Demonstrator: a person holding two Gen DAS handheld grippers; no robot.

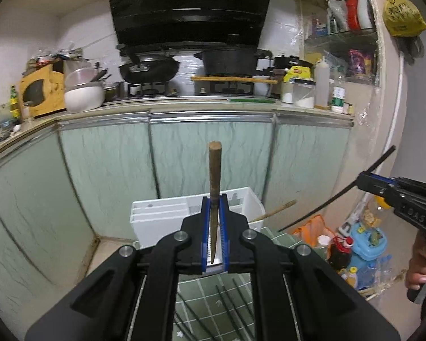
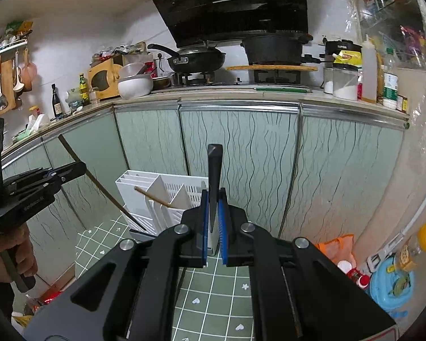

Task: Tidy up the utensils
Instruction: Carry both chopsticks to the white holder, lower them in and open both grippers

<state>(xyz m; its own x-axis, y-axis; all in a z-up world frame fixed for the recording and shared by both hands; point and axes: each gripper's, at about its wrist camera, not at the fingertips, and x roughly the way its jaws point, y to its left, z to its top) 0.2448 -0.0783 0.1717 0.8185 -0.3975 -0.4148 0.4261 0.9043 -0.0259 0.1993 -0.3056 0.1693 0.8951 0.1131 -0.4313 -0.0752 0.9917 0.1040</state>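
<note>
My left gripper (image 1: 214, 199) is shut on a brown wooden chopstick (image 1: 214, 170) that points up and away, held above the white utensil holder (image 1: 162, 213). My right gripper (image 2: 213, 194) is shut on a black chopstick (image 2: 214, 170), also held up before the holder (image 2: 136, 190). One wooden chopstick (image 2: 153, 196) lies slanted in a holder compartment. In the left wrist view the right gripper (image 1: 366, 180) shows at the right with its black chopstick (image 1: 335, 196). In the right wrist view the left gripper (image 2: 81, 167) shows at the left with its brown chopstick (image 2: 105, 193). Several dark chopsticks (image 1: 227, 304) lie on the green checked cloth (image 2: 213, 284).
Green cabinet doors (image 1: 207, 156) stand close behind the holder. The counter above holds a wok (image 1: 149, 69), a black pot (image 1: 230, 61), a white bowl (image 1: 83, 93) and bottles. On the floor at the right are an orange bag (image 2: 338, 247) and a blue toy (image 2: 392, 284).
</note>
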